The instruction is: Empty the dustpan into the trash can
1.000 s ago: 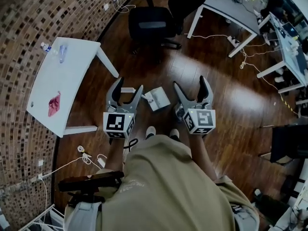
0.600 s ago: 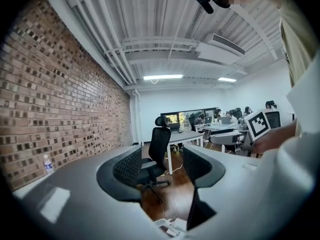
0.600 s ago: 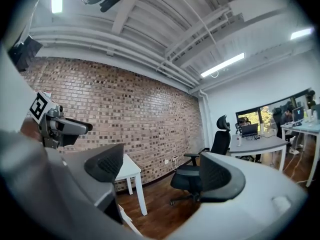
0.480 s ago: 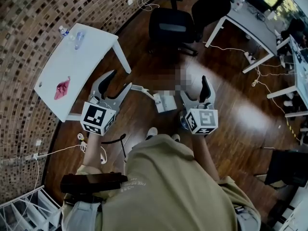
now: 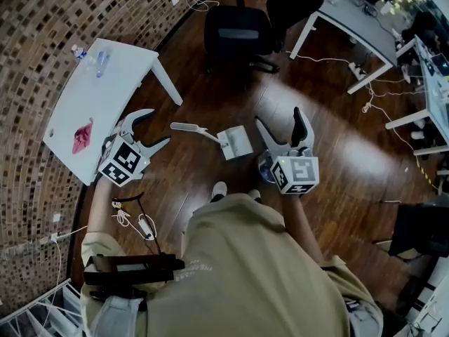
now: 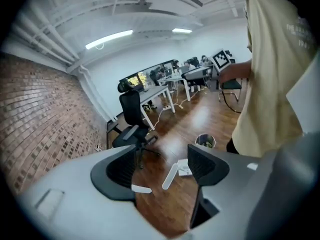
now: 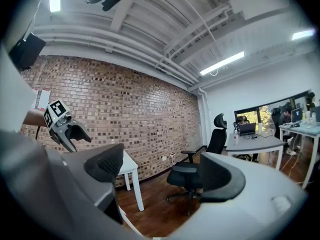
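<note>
While right gripper view shows table (image 7: 129, 164); left gripper view: trash can (image 6: 205, 141)

No legible text or numbers anywhere.

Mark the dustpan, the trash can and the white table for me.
dustpan (image 5: 236, 143), head view, on its white pan.
trash can (image 6: 205, 141), left gripper view, on its open top.
white table (image 5: 98, 104), head view, on its bare top.

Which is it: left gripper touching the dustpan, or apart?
Apart. In its own view the left gripper's opening fingers hold nothing; the dustpan lies on the floor beyond them.
</note>
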`<state>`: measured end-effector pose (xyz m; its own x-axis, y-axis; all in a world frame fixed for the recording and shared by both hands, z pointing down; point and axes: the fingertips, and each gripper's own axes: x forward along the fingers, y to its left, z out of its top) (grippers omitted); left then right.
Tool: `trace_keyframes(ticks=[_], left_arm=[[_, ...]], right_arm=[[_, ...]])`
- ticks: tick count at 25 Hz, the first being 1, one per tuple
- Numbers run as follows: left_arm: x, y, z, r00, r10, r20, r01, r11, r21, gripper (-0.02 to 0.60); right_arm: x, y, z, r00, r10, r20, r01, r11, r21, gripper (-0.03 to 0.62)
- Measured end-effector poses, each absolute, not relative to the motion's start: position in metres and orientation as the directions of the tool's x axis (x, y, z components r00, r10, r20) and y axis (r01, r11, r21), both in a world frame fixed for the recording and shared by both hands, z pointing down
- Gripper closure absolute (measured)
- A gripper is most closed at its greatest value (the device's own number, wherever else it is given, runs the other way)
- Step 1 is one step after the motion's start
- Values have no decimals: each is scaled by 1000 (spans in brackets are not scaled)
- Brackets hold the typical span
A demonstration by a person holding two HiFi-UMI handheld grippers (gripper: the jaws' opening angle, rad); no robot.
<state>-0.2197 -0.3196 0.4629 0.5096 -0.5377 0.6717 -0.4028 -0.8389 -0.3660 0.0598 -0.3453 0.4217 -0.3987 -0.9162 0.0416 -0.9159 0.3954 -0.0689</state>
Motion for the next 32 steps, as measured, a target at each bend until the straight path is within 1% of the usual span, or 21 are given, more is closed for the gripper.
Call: trace_keyframes(ticks=[6,9,12,15,18,20,21,23,25,28,29,30,32], left_arm=[[-217,-330,516,468,-398,789,-233,-917,-325,233],[-219,-337,544,435,-338,834,-168,-941,-294,214],[-224,-339,576,392,-267,880,-126,-963,-236,145],[-228,-341,610,348,-224,910,-103,-974,-200,127],[-224,-345,646,313,-206,927,-83,-978,-189,81],[-221,-344,673,275,-195,941,-39,-981,-192,14],[-218,-343,685,256,-189,948,-8,-981,-194,6],[-212,-343,709,239,-179,954,26,-981,-190,5],[-208,-347,730,230,-179,957,27,-981,-190,5],[-209,-366,758,209,-249,946,21,-966,-259,9],[-209,-373,764,206,-284,936,10,-956,-292,28],[-208,-378,770,204,-305,930,-6,-951,-311,65],[-204,-381,780,201,-307,930,-35,-951,-307,105]], right_arm=[[76,-342,431,-356,-931,75,-934,352,-66,115],[83,-340,434,-340,-937,84,-940,335,-68,115],[89,-336,437,-320,-943,97,-947,314,-68,115],[93,-333,441,-304,-946,114,-952,298,-67,115],[95,-333,444,-294,-947,129,-956,288,-64,115],[94,-332,446,-293,-947,135,-956,286,-65,115],[94,-332,446,-292,-947,137,-956,286,-64,115],[94,-331,446,-288,-947,139,-957,283,-58,115],[95,-330,448,-283,-948,146,-959,278,-52,115],[99,-329,454,-266,-950,163,-964,261,-52,115],[100,-329,456,-260,-951,169,-966,255,-51,115],[101,-329,457,-257,-951,173,-966,252,-48,115],[102,-329,458,-251,-950,184,-968,248,-39,115]])
